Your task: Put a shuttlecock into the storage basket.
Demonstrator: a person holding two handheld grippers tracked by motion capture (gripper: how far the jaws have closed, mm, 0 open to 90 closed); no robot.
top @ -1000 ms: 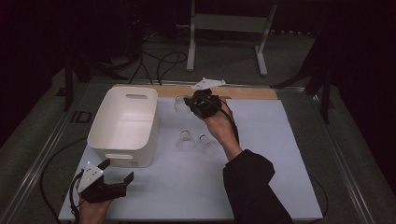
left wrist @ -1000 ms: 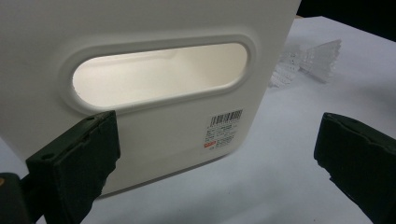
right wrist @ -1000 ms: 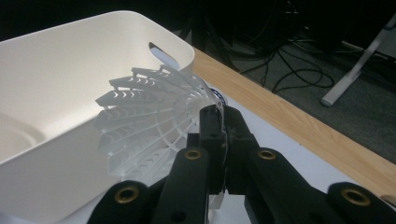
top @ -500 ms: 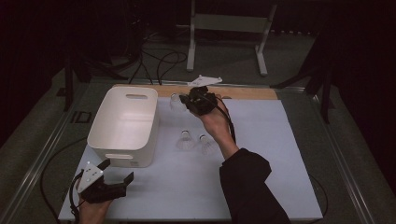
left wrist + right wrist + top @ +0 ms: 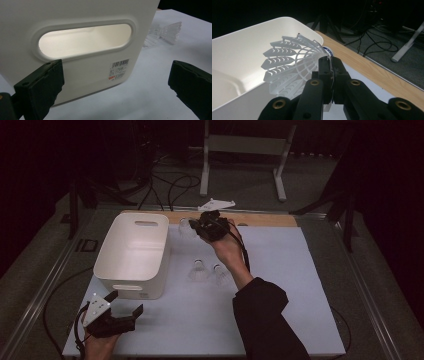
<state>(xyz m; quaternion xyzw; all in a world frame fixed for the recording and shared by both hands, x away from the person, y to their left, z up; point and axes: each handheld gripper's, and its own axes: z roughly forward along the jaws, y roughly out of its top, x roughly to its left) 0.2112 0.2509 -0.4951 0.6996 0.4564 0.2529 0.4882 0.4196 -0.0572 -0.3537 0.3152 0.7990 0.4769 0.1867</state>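
My right gripper (image 5: 198, 226) is shut on the skirt of a white plastic shuttlecock (image 5: 185, 226), held up beside the far right corner of a white bin (image 5: 131, 287). In the right gripper view its jaws (image 5: 330, 62) pinch the shuttlecock (image 5: 287, 65) at the edge of the bin's rim (image 5: 274, 20). Two more shuttlecocks (image 5: 198, 270) (image 5: 220, 274) stand on the white table right of the bin. My left gripper (image 5: 126, 302) rests open at the near left, facing the bin's near wall (image 5: 82, 15) with nothing between its jaws (image 5: 116, 72).
A wooden strip (image 5: 260, 219) runs along the table's far edge. Behind it, on the dark floor, are a metal stand (image 5: 240, 150) and cables (image 5: 175, 185). The bin has a handle slot (image 5: 85, 40) in its near wall.
My right gripper has edged slightly left toward the bin with the shuttlecock still in it. The left gripper has not moved.
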